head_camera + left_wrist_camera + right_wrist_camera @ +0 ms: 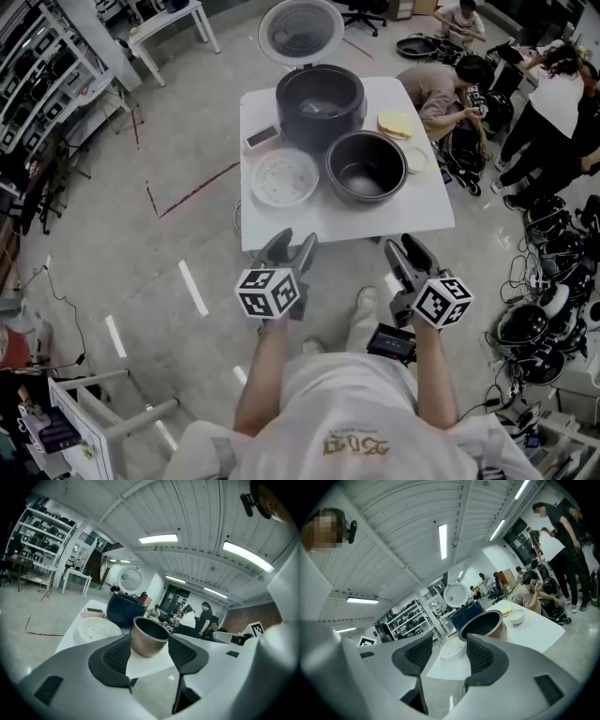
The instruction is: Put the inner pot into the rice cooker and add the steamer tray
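Observation:
On the white table (431,220) the dark rice cooker (319,105) stands at the back with its round lid (302,31) swung up. The empty inner pot (366,167) sits in front of it to the right, and the white perforated steamer tray (285,177) lies to its left. My left gripper (292,246) and right gripper (407,251) hover just short of the table's near edge, both open and empty. The left gripper view frames the inner pot (149,637) between open jaws, with the tray (98,630) off to the left. The right gripper view shows the pot (485,626) and the tray (452,651).
A small dark box (262,137) lies at the table's left edge, a yellow item (395,123) and a small white bowl (415,159) on its right side. People (441,89) crouch and stand close to the right. Pots and cables (539,328) litter the floor on the right; shelving (37,66) stands at the left.

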Available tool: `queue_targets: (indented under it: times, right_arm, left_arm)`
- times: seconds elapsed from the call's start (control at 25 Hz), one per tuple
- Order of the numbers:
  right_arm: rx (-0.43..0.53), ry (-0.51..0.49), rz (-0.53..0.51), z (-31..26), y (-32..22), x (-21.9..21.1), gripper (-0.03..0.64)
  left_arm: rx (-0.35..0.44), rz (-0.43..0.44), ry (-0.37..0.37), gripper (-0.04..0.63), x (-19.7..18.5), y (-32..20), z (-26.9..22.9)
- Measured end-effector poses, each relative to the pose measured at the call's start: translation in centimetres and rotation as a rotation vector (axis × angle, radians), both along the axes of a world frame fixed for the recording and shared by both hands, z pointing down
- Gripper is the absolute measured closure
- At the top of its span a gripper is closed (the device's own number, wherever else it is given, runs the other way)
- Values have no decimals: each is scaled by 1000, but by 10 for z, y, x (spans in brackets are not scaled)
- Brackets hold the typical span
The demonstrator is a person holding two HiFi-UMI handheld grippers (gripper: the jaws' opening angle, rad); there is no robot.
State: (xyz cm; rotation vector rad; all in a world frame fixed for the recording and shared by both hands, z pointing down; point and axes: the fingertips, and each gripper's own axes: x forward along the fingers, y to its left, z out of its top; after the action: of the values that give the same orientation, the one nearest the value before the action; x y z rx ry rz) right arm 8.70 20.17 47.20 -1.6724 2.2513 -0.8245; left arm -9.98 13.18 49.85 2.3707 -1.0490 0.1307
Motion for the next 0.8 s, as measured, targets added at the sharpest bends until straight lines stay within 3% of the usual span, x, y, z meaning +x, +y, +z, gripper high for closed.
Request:
queue_targets:
  times: [0.2, 0.56, 0.8]
  right_arm:
    - [2, -18, -31, 9, -52, 34, 393]
    - [-61, -55, -84, 38, -118, 100, 391]
    - [-98, -61, -137, 60, -158, 128, 391]
  left_arm:
    - [-41, -53, 24, 344, 26, -44, 13]
    - [-116, -93, 0, 345, 90, -97, 39]
    - [-149, -167, 7, 350, 105, -118, 52]
